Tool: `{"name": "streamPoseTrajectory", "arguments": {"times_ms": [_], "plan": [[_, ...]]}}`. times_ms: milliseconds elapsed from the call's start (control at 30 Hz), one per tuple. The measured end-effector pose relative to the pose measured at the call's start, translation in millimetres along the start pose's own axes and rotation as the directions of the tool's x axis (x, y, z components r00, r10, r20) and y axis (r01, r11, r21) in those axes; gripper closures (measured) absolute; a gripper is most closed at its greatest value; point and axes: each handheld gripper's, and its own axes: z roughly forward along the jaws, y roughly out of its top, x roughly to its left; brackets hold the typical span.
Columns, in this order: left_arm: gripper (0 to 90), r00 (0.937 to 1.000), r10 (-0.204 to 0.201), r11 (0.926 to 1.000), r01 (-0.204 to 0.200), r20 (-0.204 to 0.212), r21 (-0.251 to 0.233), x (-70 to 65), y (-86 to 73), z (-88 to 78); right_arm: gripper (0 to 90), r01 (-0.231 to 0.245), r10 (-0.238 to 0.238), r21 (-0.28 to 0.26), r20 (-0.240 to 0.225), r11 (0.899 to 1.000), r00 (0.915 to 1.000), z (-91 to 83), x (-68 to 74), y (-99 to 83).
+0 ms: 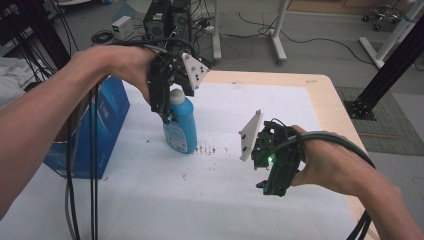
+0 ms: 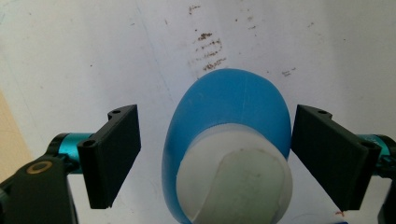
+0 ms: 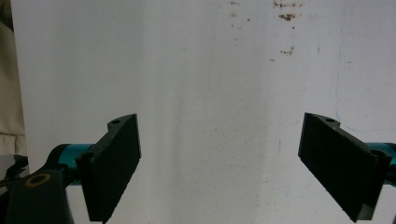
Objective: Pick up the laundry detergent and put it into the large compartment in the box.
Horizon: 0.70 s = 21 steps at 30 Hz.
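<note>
Directly below the left gripper (image 2: pixel 217 154) stands the blue bottle (image 2: pixel 229 140), upright, its white cap (image 2: pixel 236 179) low in the centre of the left gripper view and its long axis running straight up toward the camera. The jaws are spread wide, one on each side of the bottle's shoulder; the right-hand jaw looks just beside the blue wall, the left-hand one apart from it, so nothing is clamped yet. A straight descent and a squeeze look like all the grasp needs.

In the high view the same left gripper (image 1: pixel 167 107) sits over the bottle (image 1: pixel 180 125) left of centre, plainly the nearer hand. The right gripper (image 1: pixel 267 185), lower right of the frame, hangs well apart from the bottle, jaws also wide open over bare sheet, holding nothing.

Beyond, a white sheet (image 1: pixel 225 200) with brownish specks (image 1: pixel 207 148) covers the table (image 1: pixel 335 100); a blue box (image 1: pixel 107 120) stands at the left edge. Farther up the frame lie grey floor, cables and black equipment (image 1: pixel 162 20).
</note>
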Motion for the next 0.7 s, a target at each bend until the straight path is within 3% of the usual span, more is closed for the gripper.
{"name": "streamPoseTrajectory", "arguments": {"times_ms": [333,700], "plan": [[19.1,0.9992,0.041,0.9987,-0.041,-0.004,0.032,-2.6,-2.7,1.9,12.2,0.018,-0.018,0.009,0.006,1.000,0.9998,1.1,-0.7,0.4],[22.8,0.9989,0.047,0.9977,-0.047,-0.003,0.049,-2.7,-2.6,1.9,12.2,0.024,-0.024,0.012,0.004,1.000,0.9997,2.2,-1.0,1.9]]}}
